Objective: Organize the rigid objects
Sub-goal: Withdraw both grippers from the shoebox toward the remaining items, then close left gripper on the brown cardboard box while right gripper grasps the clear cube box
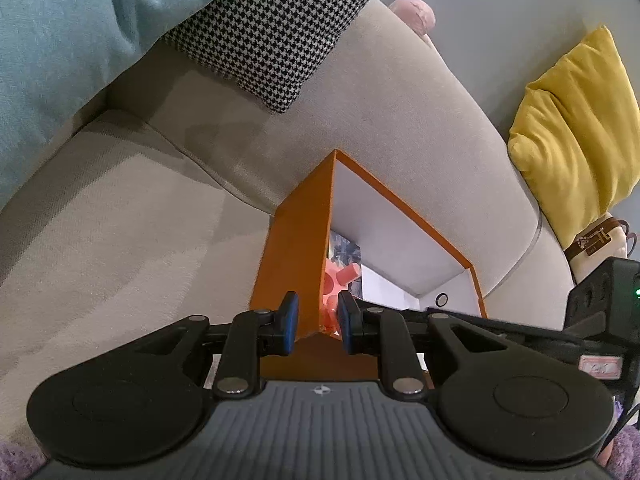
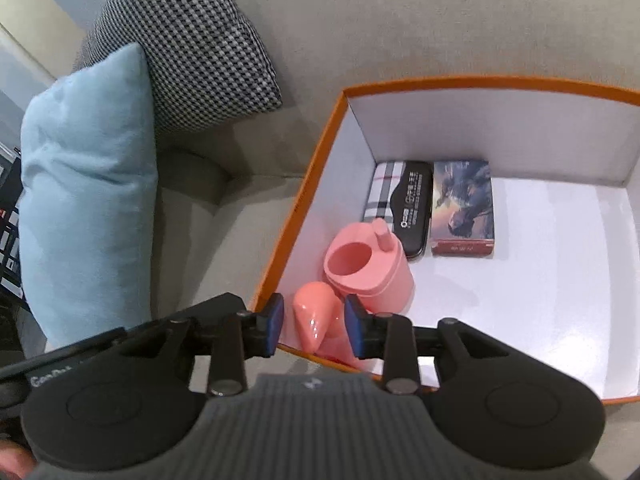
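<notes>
The right wrist view looks down into an orange box [image 2: 304,188] with white card walls, on a beige fabric sofa [image 2: 208,216]. At centre lie a glossy pink cup-shaped piece [image 2: 368,268], a plaid-and-black case [image 2: 400,204] and a picture card box [image 2: 464,208]. The right gripper [image 2: 314,326] stands part open around a shiny pink cone [image 2: 314,320] — pads not touching.

The left wrist view shows only the box corner; the left gripper [image 1: 318,322] pinches that wall, jaws narrow. A yellow cushion [image 1: 576,132] sits at right.

box [image 2: 480,85] showing orange outside, white inside | cup [image 2: 366,270] ahead of pads showing pink | pillows showing houndstooth [image 2: 192,44], blue [image 2: 88,200], yellow [image 1: 576,128]
</notes>
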Available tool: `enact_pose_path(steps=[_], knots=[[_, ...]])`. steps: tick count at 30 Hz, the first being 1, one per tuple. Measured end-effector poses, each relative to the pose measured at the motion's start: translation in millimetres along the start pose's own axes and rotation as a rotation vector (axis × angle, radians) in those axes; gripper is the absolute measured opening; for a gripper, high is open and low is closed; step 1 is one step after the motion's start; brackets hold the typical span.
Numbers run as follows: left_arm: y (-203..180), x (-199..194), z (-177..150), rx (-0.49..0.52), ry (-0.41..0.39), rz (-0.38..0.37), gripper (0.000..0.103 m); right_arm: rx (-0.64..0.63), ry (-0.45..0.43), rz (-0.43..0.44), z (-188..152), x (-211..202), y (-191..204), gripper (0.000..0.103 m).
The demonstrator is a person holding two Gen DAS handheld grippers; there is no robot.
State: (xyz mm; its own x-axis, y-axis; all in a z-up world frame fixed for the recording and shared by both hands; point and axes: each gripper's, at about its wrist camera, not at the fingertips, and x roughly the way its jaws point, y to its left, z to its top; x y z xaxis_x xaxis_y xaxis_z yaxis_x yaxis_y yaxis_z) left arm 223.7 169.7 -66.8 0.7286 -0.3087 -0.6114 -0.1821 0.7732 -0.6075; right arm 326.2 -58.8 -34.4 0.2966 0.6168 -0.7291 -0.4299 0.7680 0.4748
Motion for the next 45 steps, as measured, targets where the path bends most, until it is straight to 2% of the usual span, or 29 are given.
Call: enact_pose_path(steps=[3, 7, 14, 18, 22, 24, 27, 30, 32, 33, 35, 36, 42, 45], knots=[[-4.5, -5.1, -2.0, 0.022, -0.003, 0.005, 0.024, -0.002, -0.036, -0.005, -0.3, -16.2, 0.7, 0.037], [-16.1, -21.1, -10.1, 0.1, -0.01, 0.02, 0.024, -0.026, -0.092, -0.008, -7.4, -45.0, 2.9, 0.038], [-27.3, -41.5, -42.3, 0.218, 0.034, 0.083, 0.024, -0.042, -0.181, -0.019, -48.1, -92.9, 0.9, 0.04], [-26.9, -42.2, -65.4, 0.276, 0.07, 0.152, 0.036, -0.03, -0.181, -0.044, -77.8, -100.1, -5.8, 0.04], [-30.3, -36.0, -87.4, 0.363, 0.116, 0.212, 0.066, 0.025, -0.124, -0.075, -104.5, -87.9, -18.7, 0.04], [-29.1, -31.7, -94.9, 0.388, 0.129, 0.237, 0.068, 0.048, -0.093, -0.081, -114.2, -79.4, -22.8, 0.04], [-25.4, -23.9, -103.5, 0.417, 0.146, 0.278, 0.069, 0.037, -0.064, -0.098, -123.0, -69.0, -22.7, 0.041], [-22.2, -17.7, -106.5, 0.418, 0.168, 0.275, 0.068, 0.027, -0.042, -0.117, -124.9, -59.7, -20.3, 0.041], [-19.4, -14.7, -106.0, 0.411, 0.186, 0.269, 0.06, 0.027, -0.03, -0.12, -125.0, -55.5, -19.6, 0.041], [-19.2, -13.5, -105.9, 0.408, 0.188, 0.275, 0.049, 0.024, -0.025, -0.124, -125.0, -53.0, -19.0, 0.041], [-15.3, -15.4, -102.6, 0.381, 0.186, 0.259, 0.047, 0.015, -0.017, -0.126, -125.5, -49.0, -17.9, 0.041], [-12.8, -16.8, -99.9, 0.362, 0.182, 0.255, 0.04, 0.01, -0.012, -0.129, -125.2, -46.5, -17.2, 0.041], [3.2, -26.9, -82.1, 0.329, 0.146, 0.337, 0.039, -0.003, 0.012, -0.127, -123.4, -35.9, -15.4, 0.041], [-3.6, -39.8, -79.2, 0.315, 0.115, 0.225, 0.041, -0.017, 0.017, -0.125, -121.9, -31.7, -11.8, 0.041]])
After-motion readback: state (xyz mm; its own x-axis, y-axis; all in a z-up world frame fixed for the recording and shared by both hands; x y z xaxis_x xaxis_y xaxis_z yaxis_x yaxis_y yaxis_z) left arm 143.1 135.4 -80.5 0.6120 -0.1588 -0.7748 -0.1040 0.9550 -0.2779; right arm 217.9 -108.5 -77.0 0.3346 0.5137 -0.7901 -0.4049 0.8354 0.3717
